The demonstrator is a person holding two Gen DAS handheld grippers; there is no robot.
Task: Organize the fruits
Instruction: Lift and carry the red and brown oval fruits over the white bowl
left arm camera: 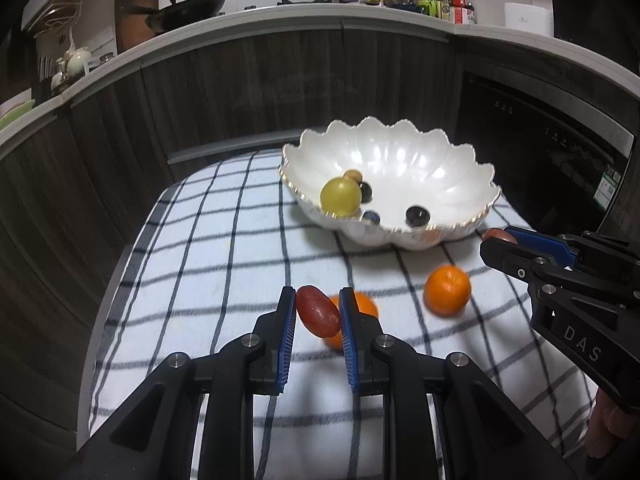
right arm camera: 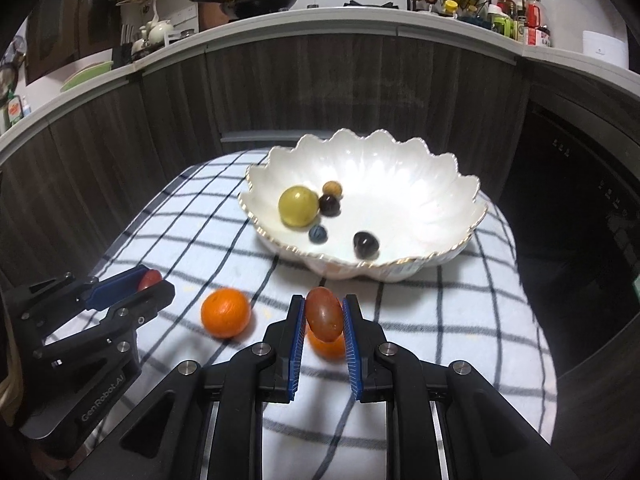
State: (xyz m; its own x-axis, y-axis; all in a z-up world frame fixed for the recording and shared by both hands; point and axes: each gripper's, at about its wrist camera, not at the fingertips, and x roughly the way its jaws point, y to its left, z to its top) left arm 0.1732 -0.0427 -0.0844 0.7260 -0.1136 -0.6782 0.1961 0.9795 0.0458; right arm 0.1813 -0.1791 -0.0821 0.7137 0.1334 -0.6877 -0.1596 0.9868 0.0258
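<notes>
While each gripper, left (left arm camera: 318, 312) and right (right arm camera: 323, 314), clamps one red fruit (left arm camera: 317, 316), two oranges (left arm camera: 447, 290) lie on cloth (left arm camera: 224, 248); five fruits in bowl (left arm camera: 400, 160); cloth's left half bare.

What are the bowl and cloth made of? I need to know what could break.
Bowl: looks like glazed ceramic or porcelain, judging by the glossy white highlights, scalloped rim and thin gold edge; glossy plastic can't be excluded. Cloth: woven fabric, matte, white with dark checks, draping softly over the edges.

Dark wood-grain cabinets (left arm camera: 240, 92) under a cluttered grey countertop (right arm camera: 280, 20)
</notes>
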